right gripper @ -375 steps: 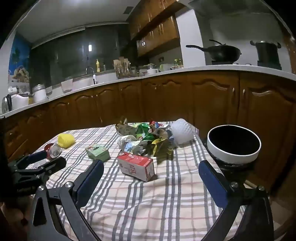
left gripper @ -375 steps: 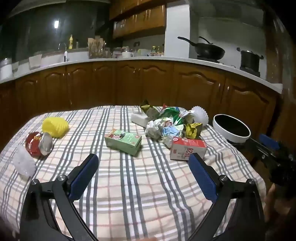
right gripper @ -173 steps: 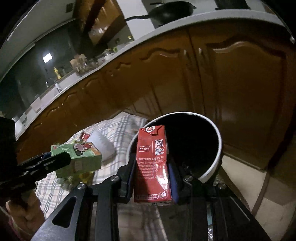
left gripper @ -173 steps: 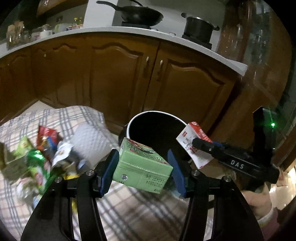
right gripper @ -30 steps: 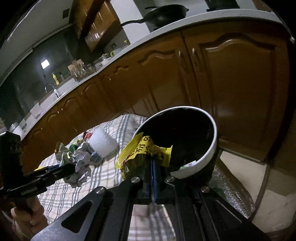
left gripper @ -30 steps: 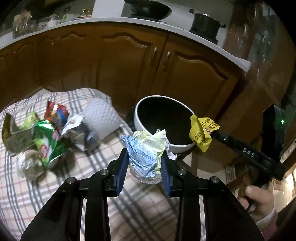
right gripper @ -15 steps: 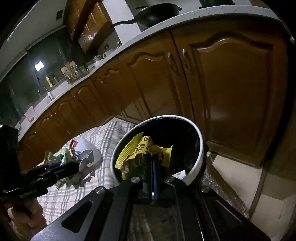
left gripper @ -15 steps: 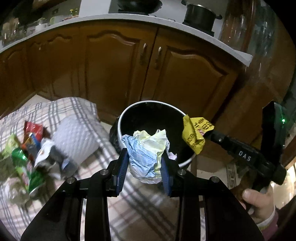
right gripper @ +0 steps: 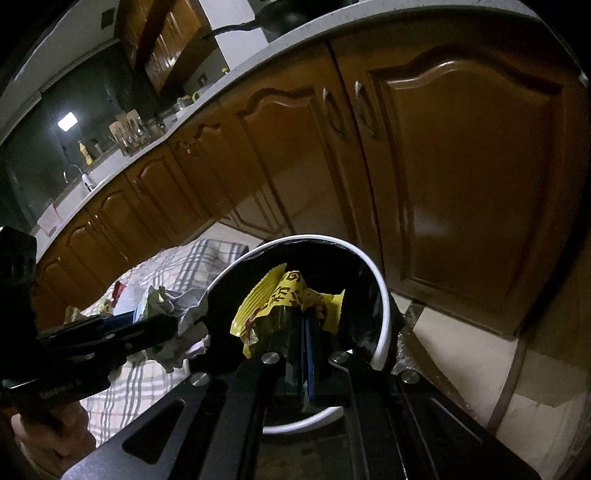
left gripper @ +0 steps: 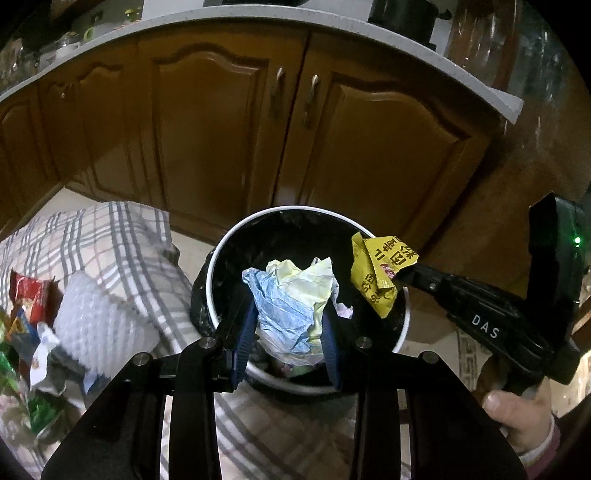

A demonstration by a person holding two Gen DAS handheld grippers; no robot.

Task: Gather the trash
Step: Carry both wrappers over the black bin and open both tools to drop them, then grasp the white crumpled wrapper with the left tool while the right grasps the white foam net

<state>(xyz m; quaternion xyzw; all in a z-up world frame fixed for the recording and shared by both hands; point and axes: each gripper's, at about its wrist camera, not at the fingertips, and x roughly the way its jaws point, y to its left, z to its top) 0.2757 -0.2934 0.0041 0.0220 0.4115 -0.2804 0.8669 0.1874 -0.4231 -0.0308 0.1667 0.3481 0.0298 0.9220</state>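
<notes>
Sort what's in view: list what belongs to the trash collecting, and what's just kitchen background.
Job:
- bin, black-lined, white rim
- paper wad, in left claw over the bin
- yellow wrapper, in right claw over the bin
- wrappers and white foam net on the checked cloth

Background:
- cabinets
- countertop
- pot

Crumpled paper (left gripper: 295,306), yellow wrapper (left gripper: 380,273) above bin (left gripper: 400,332)

Both cams ride the grippers, tilted down, close over the white-rimmed bin (left gripper: 405,314) at frame centre. L view sees the checked surface (left gripper: 110,240) lower left; R view faces cabinet doors (right gripper: 461,184). Shared: bin, doors, surface edge.
</notes>
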